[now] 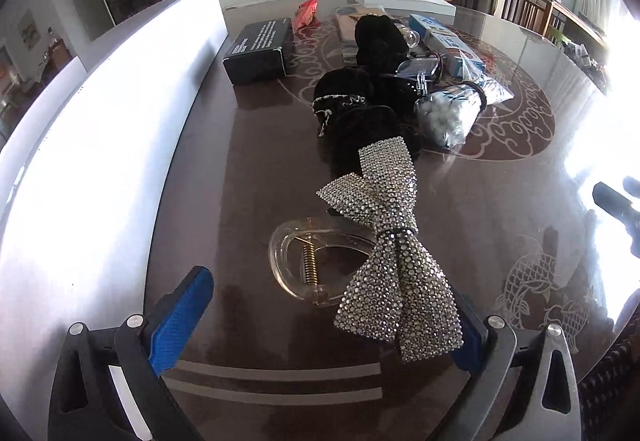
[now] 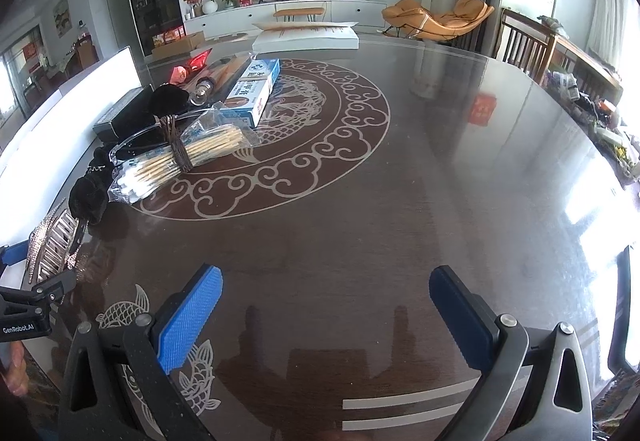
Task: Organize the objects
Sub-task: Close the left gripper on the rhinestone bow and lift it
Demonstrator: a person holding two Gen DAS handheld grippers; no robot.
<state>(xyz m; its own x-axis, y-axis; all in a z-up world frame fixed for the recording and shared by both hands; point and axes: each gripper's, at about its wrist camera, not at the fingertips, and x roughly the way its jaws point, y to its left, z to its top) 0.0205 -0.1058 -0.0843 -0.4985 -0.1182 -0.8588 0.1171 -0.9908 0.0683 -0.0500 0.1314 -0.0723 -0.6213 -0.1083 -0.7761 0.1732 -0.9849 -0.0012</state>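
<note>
Rhinestone-covered and slack, the bow hair clip [image 1: 384,241] lies on the dark glossy tabletop [image 1: 248,177], its lower loop draped toward the right finger of the left hand-held gripper [image 1: 324,321], whose blue pads stand wide apart with nothing held. Just left of the bow, partly under it, sits a clear plastic claw clip [image 1: 316,261]; beyond the bow runs a pile of black velvet pouches [image 1: 360,97], and right of those a bag of cotton swabs [image 1: 444,113].

The likely trouble is closing on both clips at once, since they overlap. A pinch on one floppy loop could also let the bow swing or slip, and the smooth tabletop may let the claw clip skid away.

The right hand-held gripper [image 2: 326,321] hovers over bare tabletop well right of the bow, also spread and empty.
</note>
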